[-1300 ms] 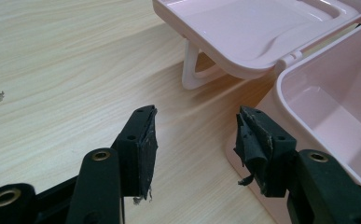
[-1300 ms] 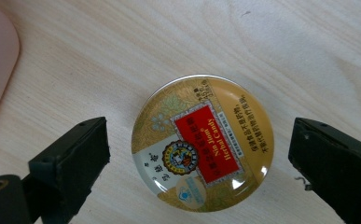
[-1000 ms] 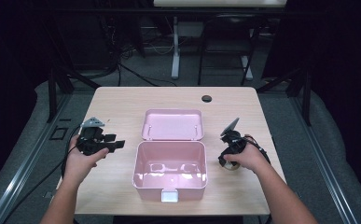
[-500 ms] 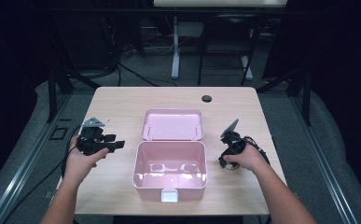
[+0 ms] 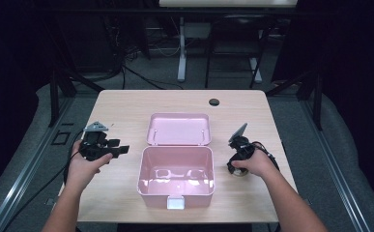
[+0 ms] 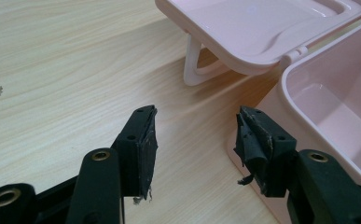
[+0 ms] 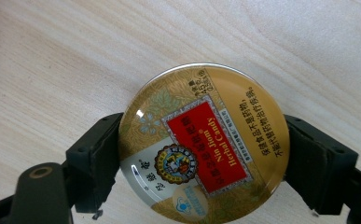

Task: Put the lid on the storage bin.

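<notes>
A round gold tin (image 7: 204, 144) with a red label lies flat on the wooden table (image 5: 126, 106), right of the open pink box (image 5: 176, 195). My right gripper (image 7: 201, 156) points down over the tin (image 5: 241, 173). Its jaws have just been closing, and both pads now touch the tin's rim. The right gripper (image 5: 237, 169) is held by a hand near the table's right edge. My left gripper (image 6: 194, 135) stands open with nothing between its fingers, just left of the box's wall (image 6: 262, 140). The left gripper (image 5: 122, 151) hovers level and points toward the box.
The box's lid (image 5: 179, 129) lies folded back behind it, with its handle (image 6: 194, 70) resting on the table. The box's inside has moulded compartments with nothing in them. A small black round grommet (image 5: 214, 102) sits near the table's far edge.
</notes>
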The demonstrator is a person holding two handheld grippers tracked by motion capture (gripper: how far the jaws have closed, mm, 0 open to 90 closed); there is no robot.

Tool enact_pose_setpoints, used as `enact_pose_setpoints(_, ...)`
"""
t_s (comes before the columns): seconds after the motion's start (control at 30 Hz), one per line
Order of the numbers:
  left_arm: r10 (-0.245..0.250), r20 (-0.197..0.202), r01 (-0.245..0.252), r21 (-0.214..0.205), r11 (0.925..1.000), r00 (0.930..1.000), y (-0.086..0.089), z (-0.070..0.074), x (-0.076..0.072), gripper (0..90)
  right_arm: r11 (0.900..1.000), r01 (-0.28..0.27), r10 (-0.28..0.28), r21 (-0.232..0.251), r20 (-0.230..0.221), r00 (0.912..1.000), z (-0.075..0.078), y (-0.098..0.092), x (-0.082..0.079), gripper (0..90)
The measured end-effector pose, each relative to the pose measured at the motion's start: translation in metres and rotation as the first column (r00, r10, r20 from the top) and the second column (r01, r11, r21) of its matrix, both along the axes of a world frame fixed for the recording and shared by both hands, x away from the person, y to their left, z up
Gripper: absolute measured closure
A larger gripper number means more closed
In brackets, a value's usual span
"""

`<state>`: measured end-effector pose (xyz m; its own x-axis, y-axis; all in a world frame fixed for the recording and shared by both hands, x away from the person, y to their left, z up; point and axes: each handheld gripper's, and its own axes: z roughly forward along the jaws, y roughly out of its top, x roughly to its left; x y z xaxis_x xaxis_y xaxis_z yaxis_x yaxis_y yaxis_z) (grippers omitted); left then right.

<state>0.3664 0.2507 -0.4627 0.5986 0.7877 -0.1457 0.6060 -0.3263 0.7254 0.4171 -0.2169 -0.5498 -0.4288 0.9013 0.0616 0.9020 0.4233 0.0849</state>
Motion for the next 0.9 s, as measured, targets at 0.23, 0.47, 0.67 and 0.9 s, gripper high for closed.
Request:
enact_pose_setpoints(0.23, 0.001, 0.0, -0.001, 0.001, 1.0, 1.0, 0.0, 0.0, 0.0, 47.5, 1.0, -0.003, 0.003, 0.007, 0.002, 1.0, 0.0, -0.001, 0.0, 19.8)
enact_pose_setpoints(0.47, 0.0, 0.001, 0.0, 0.0, 1.0, 1.0, 0.0, 0.0, 0.0, 47.5, 1.0, -0.008, 0.008, 0.004, -0.014, 0.9999, 0.001, 0.0, -0.001, 20.0)
enact_pose_setpoints(0.67, 0.001, 0.0, -0.001, -0.004, 1.0, 1.0, 0.0, 0.0, 0.0, 47.5, 0.9994, -0.036, 0.036, 0.001, -0.012, 0.9993, 0.008, 0.003, -0.001, 20.0)
enact_pose_setpoints(0.9, 0.005, 0.004, -0.005, -0.008, 1.0, 1.0, 0.002, 0.001, 0.0, 47.5, 0.999, -0.045, 0.045, 0.005, 0.002, 0.999, 0.02, 0.01, -0.003, 20.0)
